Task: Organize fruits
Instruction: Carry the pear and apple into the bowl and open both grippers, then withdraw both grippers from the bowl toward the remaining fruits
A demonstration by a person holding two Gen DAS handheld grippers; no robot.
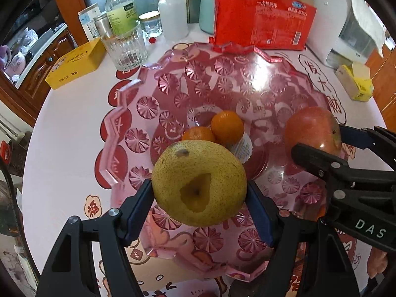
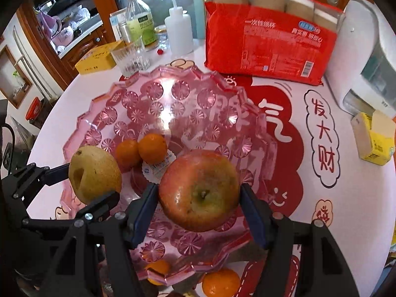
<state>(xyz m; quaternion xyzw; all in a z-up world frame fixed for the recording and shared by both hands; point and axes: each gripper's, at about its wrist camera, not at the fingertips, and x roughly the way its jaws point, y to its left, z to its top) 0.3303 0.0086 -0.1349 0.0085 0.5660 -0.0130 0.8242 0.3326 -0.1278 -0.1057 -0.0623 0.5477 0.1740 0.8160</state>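
I hold two fruits at once, both above the pink glass bowl (image 1: 128, 104), which I take as my landmark.

Left gripper (image 1: 199, 198): pads clamped on either flank of the pear (image 1: 198, 183), jaws part-way wide because the fruit fills them. The pear hangs over the near half of the bowl, its blossom end facing the camera.

Right gripper (image 2: 199, 198): closed the same way on the apple (image 2: 199, 189), stem pit toward the lens. It also hangs over the near half of the bowl, just beside the pear and not touching it.

Deeper in, on the bowl floor: two small oranges (image 1: 217, 130) touching each other, next to a paper label. Two more small oranges (image 2: 220, 282) lie on the tablecloth at the near rim, outside the bowl.

Beyond the far rim: a ribbed tumbler (image 1: 125, 49), a red pack of paper cups (image 2: 267, 47), bottles further back.

Step in hand, as I judge it: lowering pear and apple into the bowl. Next move calls for setting each down beside the oranges, not on them, then opening the jaws only once the fruit rests, since round fruit on sloped glass will likely roll. The two outside oranges remain to collect.
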